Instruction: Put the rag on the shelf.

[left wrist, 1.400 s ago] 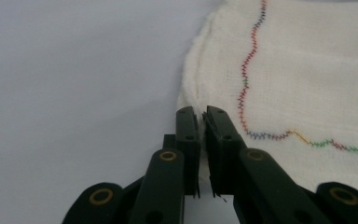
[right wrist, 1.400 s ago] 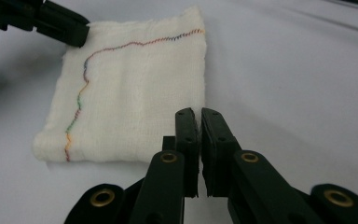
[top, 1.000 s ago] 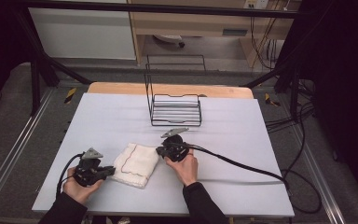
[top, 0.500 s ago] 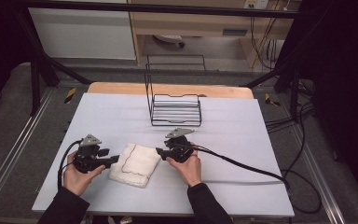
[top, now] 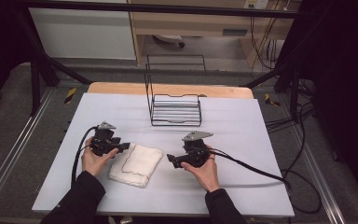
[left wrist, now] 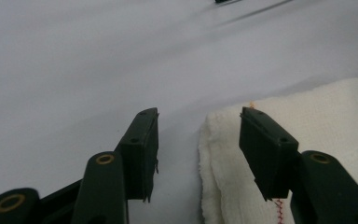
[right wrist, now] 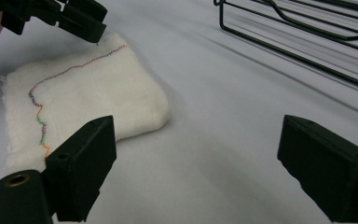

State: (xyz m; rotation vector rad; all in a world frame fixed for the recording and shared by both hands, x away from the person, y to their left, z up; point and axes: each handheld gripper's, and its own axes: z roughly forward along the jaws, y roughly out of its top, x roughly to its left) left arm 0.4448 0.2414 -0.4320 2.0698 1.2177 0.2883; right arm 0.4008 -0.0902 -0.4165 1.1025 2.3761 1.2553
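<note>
Bench: pale grey bench (top: 242,140) with a wooden strip along its far edge, dark floor and frame legs around it.
Cloth: folded white cloth (top: 136,164) lies flat on the near-left part of the bench, a multicoloured stitched line running across its top; it has shifted a little to the right of where it lay a second ago.
Left tongs: left tongs (top: 123,147) have come in from the left and now sit at the cloth's far-left corner, jaws part open astride its edge with no pad pressing it; they opened, then eased slightly closed.
Right tongs: right tongs (top: 171,159) have let go and drawn off to the right, jaws just opened wide, nothing between them.
Meaning: the fold looks finished and released; likely next is a fresh grip or a lift.
Edges: the cloth's near edge is well in from the bench's near edge.
Room: wire rack (top: 175,109) stands far of centre, well apart; bare bench to the right.
</note>
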